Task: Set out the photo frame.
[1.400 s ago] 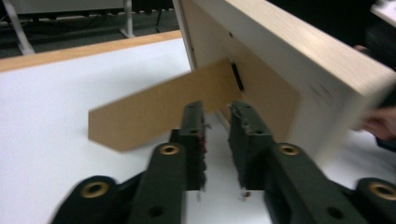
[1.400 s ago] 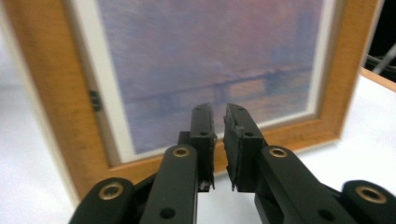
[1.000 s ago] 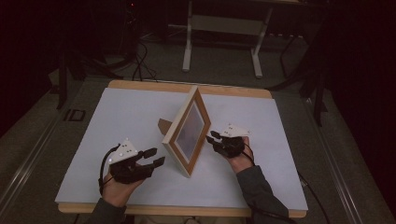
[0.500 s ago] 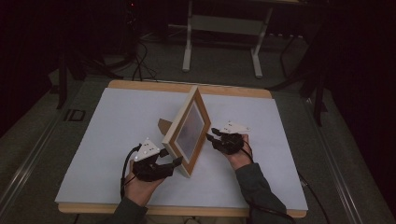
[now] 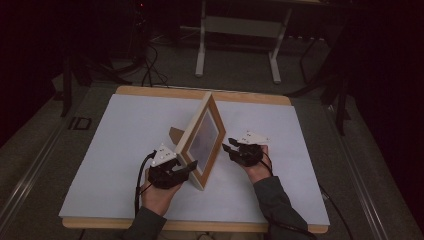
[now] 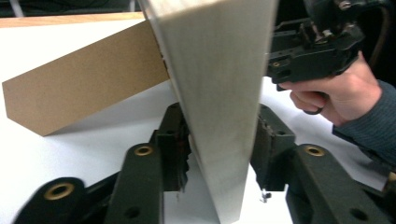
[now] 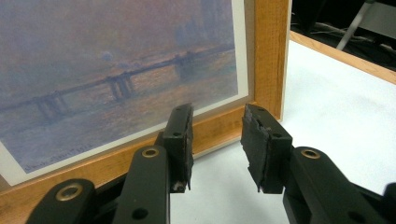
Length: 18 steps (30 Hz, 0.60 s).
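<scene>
A wooden picture frame (image 5: 202, 135) holding a hazy bridge print (image 7: 116, 70) stands on edge mid-table, leaning on its brown cardboard back prop (image 6: 84, 84). My left gripper (image 5: 192, 167) is at the frame's near end. In the left gripper view it (image 6: 222, 140) is open, with one jaw on each side of the pale frame edge (image 6: 219, 70) and close to it. My right gripper (image 5: 228, 144) is on the picture side. It is open (image 7: 217, 135) just in front of the lower frame rail (image 7: 219, 128), with nothing between the jaws.
The white table top (image 5: 125, 140) has a wooden rim (image 5: 165, 92) at the far side. Beyond it, a metal stand (image 5: 240, 30) and cables (image 5: 150, 65) sit on the dark floor. The other hand and its gripper (image 6: 303, 51) show past the frame in the left gripper view.
My left gripper has moved right from the open table to the frame's near end, and its jaws now straddle that edge. The right gripper and the frame have barely moved.
</scene>
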Available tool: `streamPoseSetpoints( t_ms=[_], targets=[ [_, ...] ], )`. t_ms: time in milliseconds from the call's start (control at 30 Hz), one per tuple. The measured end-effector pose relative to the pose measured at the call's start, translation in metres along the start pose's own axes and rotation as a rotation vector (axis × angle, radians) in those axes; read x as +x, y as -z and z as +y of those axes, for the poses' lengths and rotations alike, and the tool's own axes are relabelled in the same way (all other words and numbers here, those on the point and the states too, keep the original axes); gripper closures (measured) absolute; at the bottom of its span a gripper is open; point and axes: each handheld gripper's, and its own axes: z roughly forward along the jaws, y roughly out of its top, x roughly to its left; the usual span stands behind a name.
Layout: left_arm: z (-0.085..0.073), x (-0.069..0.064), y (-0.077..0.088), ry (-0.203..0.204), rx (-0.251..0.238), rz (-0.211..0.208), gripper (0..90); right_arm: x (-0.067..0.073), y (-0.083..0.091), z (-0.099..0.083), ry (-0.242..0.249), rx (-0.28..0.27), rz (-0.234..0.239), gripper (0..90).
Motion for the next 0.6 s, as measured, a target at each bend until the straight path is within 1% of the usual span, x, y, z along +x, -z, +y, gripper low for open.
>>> streamPoseSetpoints(
  t_ms=[200,233,300,333,600],
  targets=[
    [0.002,0.001,0.0,-0.001,0.011,-0.003,65.2,-0.002,0.002,0.0,0.002,0.0,-0.003,62.7],
    [0.003,0.003,0.0,0.008,0.02,-0.017,65.2,-0.002,0.002,0.0,0.003,0.0,-0.005,62.6],
    [0.003,0.005,0.0,0.014,0.028,-0.023,66.7,-0.002,0.003,-0.001,-0.004,-0.002,-0.006,62.4],
    [0.004,0.007,0.0,0.02,0.032,-0.036,67.2,-0.002,0.004,-0.001,-0.003,-0.002,-0.006,62.3],
    [0.009,0.02,0.001,0.011,0.06,-0.077,67.7,-0.007,0.009,-0.003,-0.007,-0.004,-0.016,62.2]
  ],
)
